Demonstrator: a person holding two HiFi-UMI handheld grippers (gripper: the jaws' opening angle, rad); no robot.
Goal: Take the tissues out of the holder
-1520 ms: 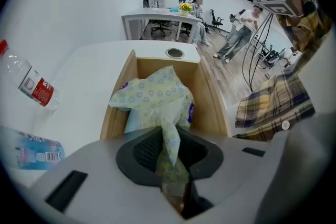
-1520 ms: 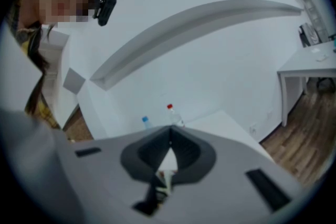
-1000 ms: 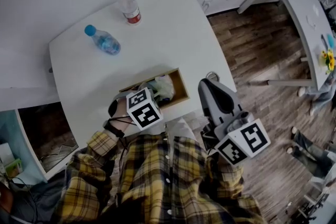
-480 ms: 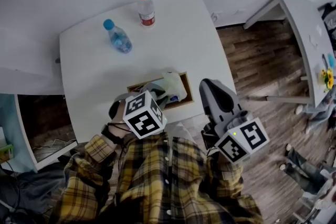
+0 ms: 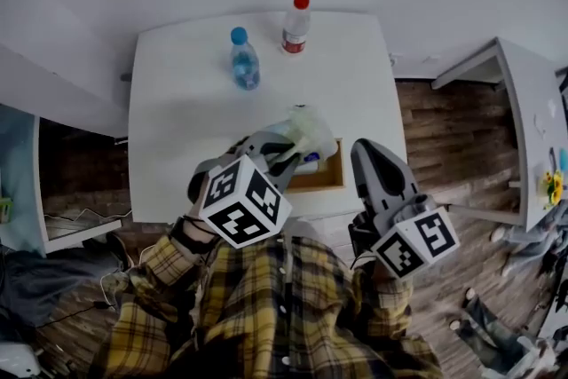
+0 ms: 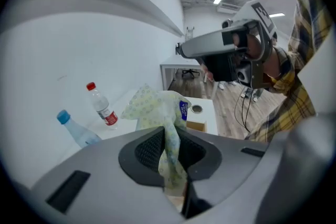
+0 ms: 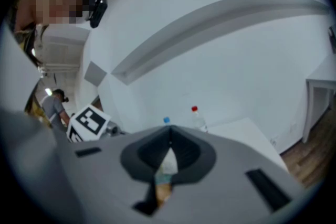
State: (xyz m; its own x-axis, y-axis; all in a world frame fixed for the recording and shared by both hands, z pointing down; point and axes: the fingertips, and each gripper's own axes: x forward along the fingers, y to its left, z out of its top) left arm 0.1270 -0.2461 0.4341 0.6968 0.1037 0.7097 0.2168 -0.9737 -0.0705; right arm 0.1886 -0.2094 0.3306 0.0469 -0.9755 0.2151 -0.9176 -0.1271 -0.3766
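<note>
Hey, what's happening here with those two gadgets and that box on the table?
A person stands at a white table with a gripper in each hand. The left gripper is clamped on a soft pack of tissues, holding it up above the wooden holder, seemingly clear of it. The right gripper is shut and empty, just beside the holder. A blue-capped bottle and a red-capped bottle stand farther back.

The person wears a yellow-and-dark plaid shirt (image 5: 266, 319) with pale buttons (image 5: 284, 308) down the front and a dark band (image 5: 189, 226) on the left wrist. The grey left tongs (image 5: 286, 153) and grey right tongs (image 5: 364, 148) each carry a white cube printed with black square markers: the left cube (image 5: 241, 201) and the right cube (image 5: 415, 242).
</note>
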